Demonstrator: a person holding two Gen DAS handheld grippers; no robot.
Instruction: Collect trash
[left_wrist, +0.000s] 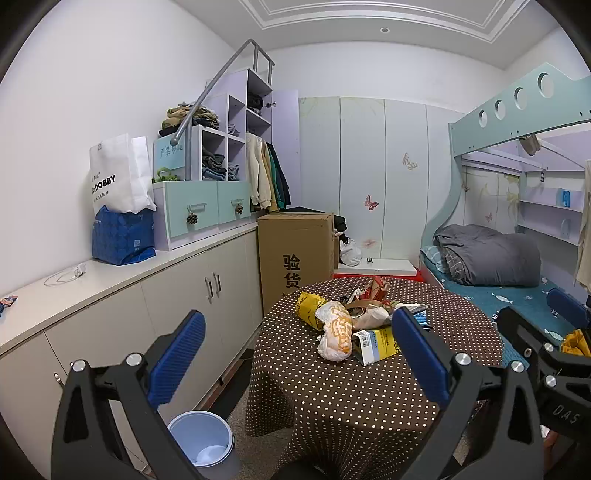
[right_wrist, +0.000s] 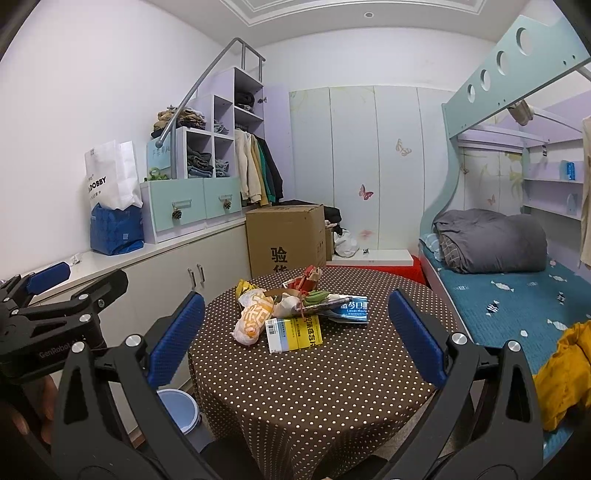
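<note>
approach step, nothing grasped yet: left gripper (left_wrist: 299, 349) and right gripper (right_wrist: 295, 332) both spread wide and empty, short of trash pile (right_wrist: 291, 310) on dotted table (right_wrist: 332, 387); next, descend on one wrapper, close, carry to blue bin (left_wrist: 201, 439) at left on floor.
</note>
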